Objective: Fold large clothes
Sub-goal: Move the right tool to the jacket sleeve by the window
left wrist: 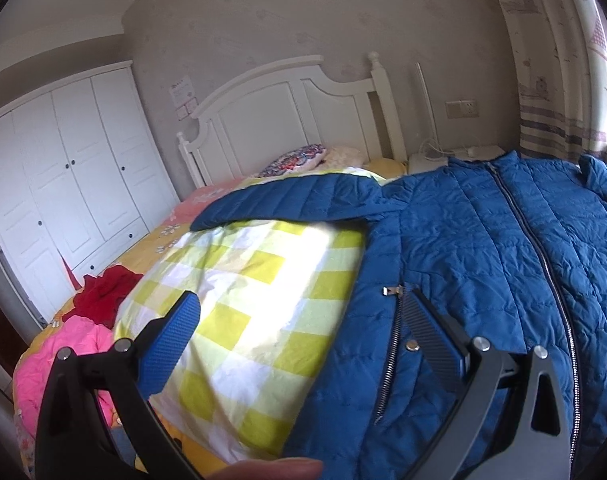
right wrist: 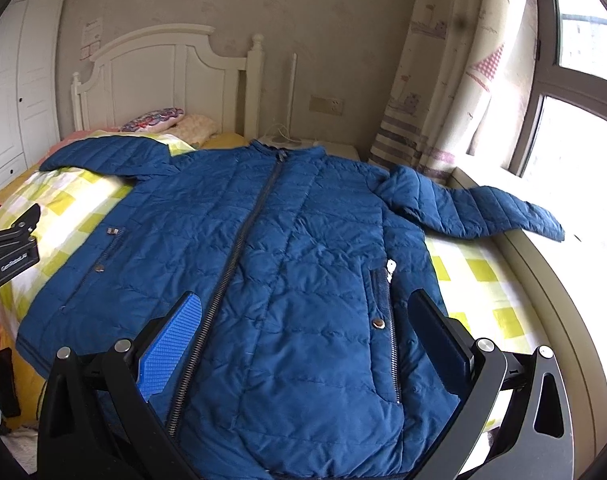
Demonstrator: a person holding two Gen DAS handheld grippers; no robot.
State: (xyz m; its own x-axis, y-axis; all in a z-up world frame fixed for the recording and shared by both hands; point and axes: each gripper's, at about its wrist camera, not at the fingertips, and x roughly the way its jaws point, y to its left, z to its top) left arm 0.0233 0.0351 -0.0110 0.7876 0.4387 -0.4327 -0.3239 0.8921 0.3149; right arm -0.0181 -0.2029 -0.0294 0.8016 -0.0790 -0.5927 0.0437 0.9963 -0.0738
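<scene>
1. On the bed, a blue puffer jacket [right wrist: 295, 248] lies spread out flat, front side up, zipped down the middle, over a yellow-and-white checked quilt [left wrist: 239, 304].
2. Right tongs [right wrist: 307, 340] first: fingers wide apart, nothing between them but air, hovering over the lower front of the jacket. The centre zip [right wrist: 239, 252] runs up just beside the left finger, and the right-hand pocket zip [right wrist: 391, 328] sits just inside the right finger.
3. Over to the left tongs [left wrist: 307, 344]: also spread wide, gripping nothing. They straddle the jacket's side edge, so the left finger [left wrist: 171, 344] hangs over bare quilt while the right finger [left wrist: 435, 336] is above blue fabric, close to the pocket zip [left wrist: 391, 344] and its snap.
4. One sleeve [left wrist: 287, 200] stretches out sideways across the quilt, well beyond the left tongs, toward the white headboard [left wrist: 287, 120].
5. The other sleeve [right wrist: 475, 208] reaches out past the mattress edge onto the sunlit window ledge [right wrist: 543, 264], well apart from the right tongs.
6. From the right-hand camera, the left tongs' black frame pokes in at the left edge, beside the jacket's hem corner.
7. Beyond the quilt, a red garment [left wrist: 103, 292] and something pink [left wrist: 63, 364] lie bunched at the far side of the bed, near the white wardrobe [left wrist: 75, 184].
8. Up by the headboard sits a patterned pillow [right wrist: 155, 120].
</scene>
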